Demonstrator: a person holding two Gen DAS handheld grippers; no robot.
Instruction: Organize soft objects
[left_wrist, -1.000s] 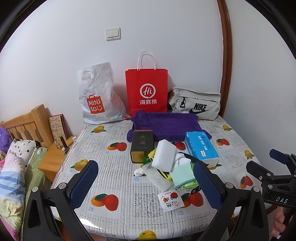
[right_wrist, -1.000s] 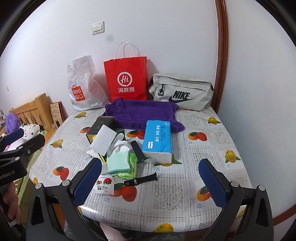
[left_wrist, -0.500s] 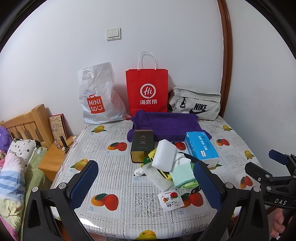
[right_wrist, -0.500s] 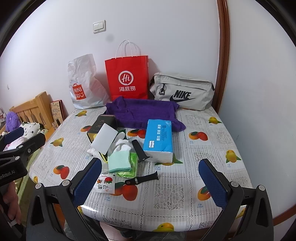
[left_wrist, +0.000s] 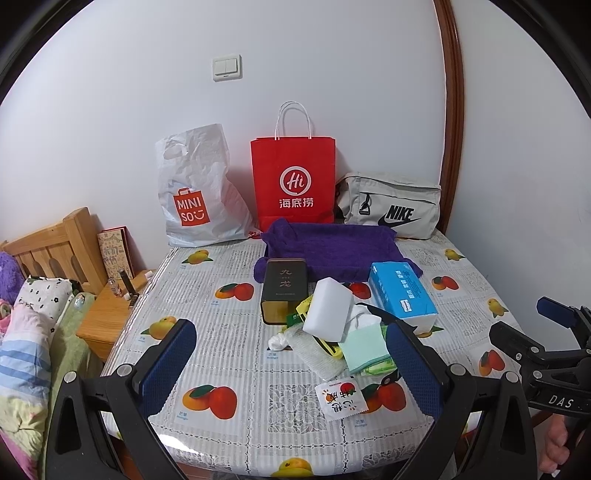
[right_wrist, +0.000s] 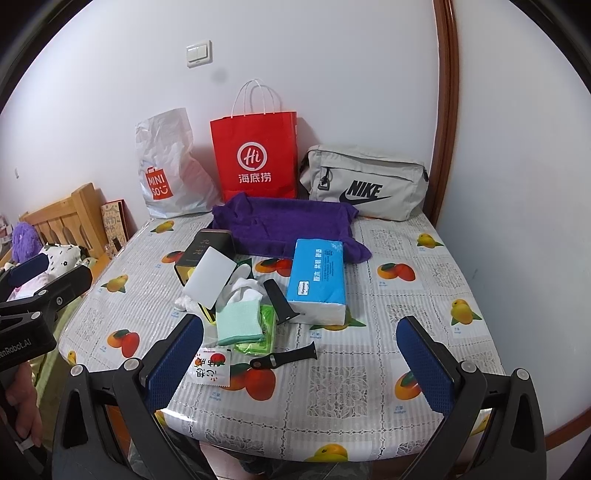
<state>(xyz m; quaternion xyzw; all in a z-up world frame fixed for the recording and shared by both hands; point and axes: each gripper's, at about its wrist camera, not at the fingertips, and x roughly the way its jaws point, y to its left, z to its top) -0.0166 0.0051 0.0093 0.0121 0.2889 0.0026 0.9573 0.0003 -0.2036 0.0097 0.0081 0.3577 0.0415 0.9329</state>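
Note:
A purple towel (left_wrist: 332, 247) (right_wrist: 288, 225) lies spread at the back of the table. In front of it a pile holds a white sponge block (left_wrist: 327, 314) (right_wrist: 210, 277), a mint cloth (left_wrist: 364, 347) (right_wrist: 238, 321), white tissue or socks (right_wrist: 240, 288) and a green wipes pack (right_wrist: 262, 332). A blue tissue pack (left_wrist: 402, 293) (right_wrist: 317, 277) lies to the right. My left gripper (left_wrist: 291, 365) and right gripper (right_wrist: 299, 362) both hang open over the table's near edge, holding nothing.
A white Miniso bag (left_wrist: 195, 192), a red paper bag (left_wrist: 293, 184) and a grey Nike pouch (left_wrist: 391, 210) stand against the wall. A dark tin (left_wrist: 284, 291), black watch straps (right_wrist: 284, 358) and a small sachet (right_wrist: 212, 367) lie about. A bed and nightstand (left_wrist: 107, 314) are left.
Both grippers have drifted only slightly; the right wrist view tilted a little. Nothing on the table has moved.

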